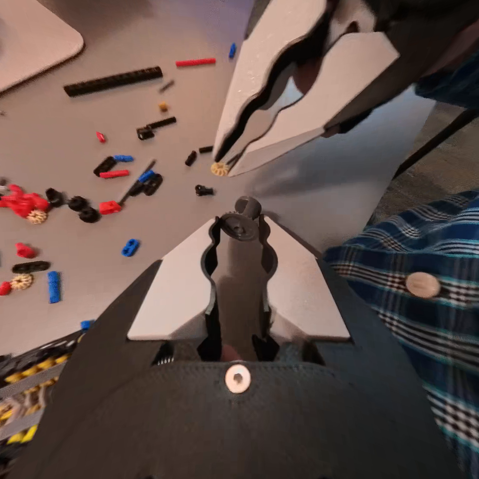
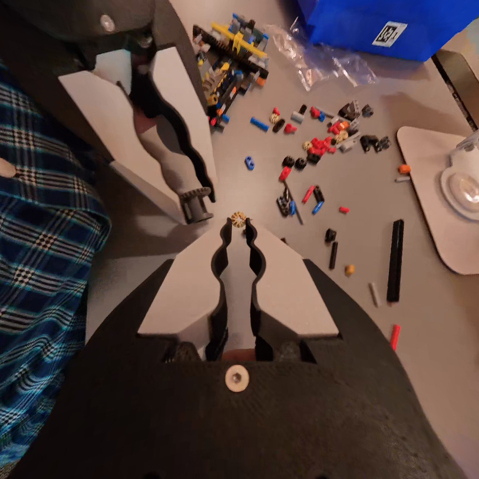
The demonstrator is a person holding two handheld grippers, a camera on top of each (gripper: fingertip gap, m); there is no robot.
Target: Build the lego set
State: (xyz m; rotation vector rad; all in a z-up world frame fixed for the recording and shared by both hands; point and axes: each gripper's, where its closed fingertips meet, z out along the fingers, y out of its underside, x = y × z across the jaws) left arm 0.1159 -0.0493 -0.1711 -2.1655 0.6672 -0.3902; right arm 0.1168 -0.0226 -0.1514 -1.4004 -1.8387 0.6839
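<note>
My left gripper (image 1: pixel 239 224) is shut on a dark grey geared drum piece (image 1: pixel 242 220), held above the grey table near its edge; it also shows in the right wrist view (image 2: pixel 195 201). My right gripper (image 2: pixel 238 223) is shut on a small tan bevel gear (image 2: pixel 238 219), which shows at its tips in the left wrist view (image 1: pixel 219 169). The two held pieces are close but apart. The part-built model (image 2: pixel 233 64), black with yellow and blue parts, lies on the table at the back.
Loose red, blue and black pieces (image 2: pixel 321 145) are scattered over the table, with a long black beam (image 2: pixel 395 259). A blue box (image 2: pixel 375 23) and clear plastic bag (image 2: pixel 318 59) lie at the back. A pale mat (image 2: pixel 427 202) carries a white object. A plaid sleeve (image 2: pixel 39 246) is at left. Less than 4 cm separates the two grippers' tips. The part-built model (image 2: pixel 233 64) lies around 20 centimeters away from my left fingertips.
</note>
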